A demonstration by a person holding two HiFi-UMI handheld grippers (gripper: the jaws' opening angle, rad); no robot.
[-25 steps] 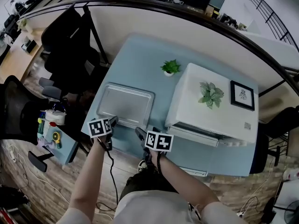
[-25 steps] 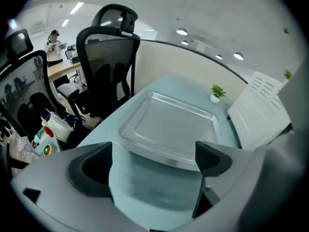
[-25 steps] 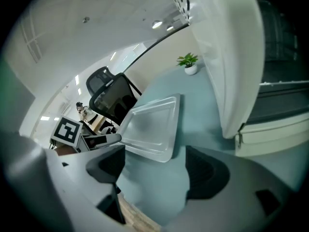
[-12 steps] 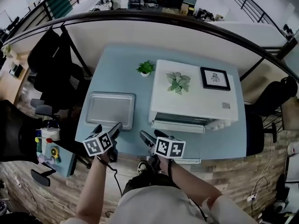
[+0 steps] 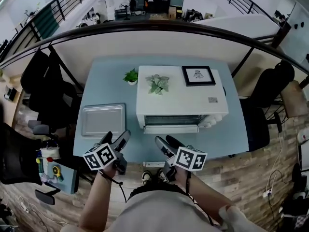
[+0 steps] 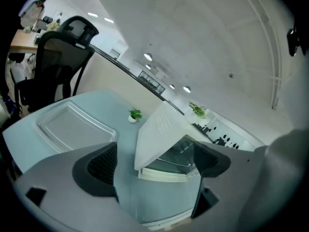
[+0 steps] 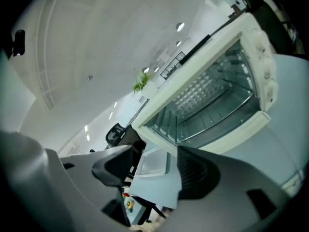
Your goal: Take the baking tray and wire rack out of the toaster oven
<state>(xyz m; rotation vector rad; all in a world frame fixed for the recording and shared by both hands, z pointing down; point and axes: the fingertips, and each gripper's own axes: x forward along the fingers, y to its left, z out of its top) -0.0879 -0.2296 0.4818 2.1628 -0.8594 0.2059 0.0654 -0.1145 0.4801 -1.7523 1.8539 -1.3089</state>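
The white toaster oven (image 5: 178, 98) stands mid-table with its door (image 5: 171, 129) folded down. Inside it, the wire rack (image 7: 207, 110) lies across the cavity. The silver baking tray (image 5: 103, 120) lies flat on the blue table (image 5: 111, 74), left of the oven, and also shows as the tray (image 6: 72, 127) in the left gripper view. My left gripper (image 5: 118, 137) hovers off the table's front edge, open and empty, its jaws framing the oven (image 6: 164, 134). My right gripper (image 5: 164, 140) hangs before the oven door, open; its jaws have just been closing, with nothing between them.
A small potted plant (image 5: 130, 76) sits behind the tray. A leafy plant (image 5: 158, 83) and a picture frame (image 5: 198, 75) rest on the oven's top. Office chairs stand at the left (image 5: 43, 81) and right (image 5: 270, 91). A cart (image 5: 53, 166) with colourful items is at lower left.
Both grippers have risen from near the tray's front edge and tipped up to face the oven. The view has swung so the oven sits in the centre. The right jaws are narrower.
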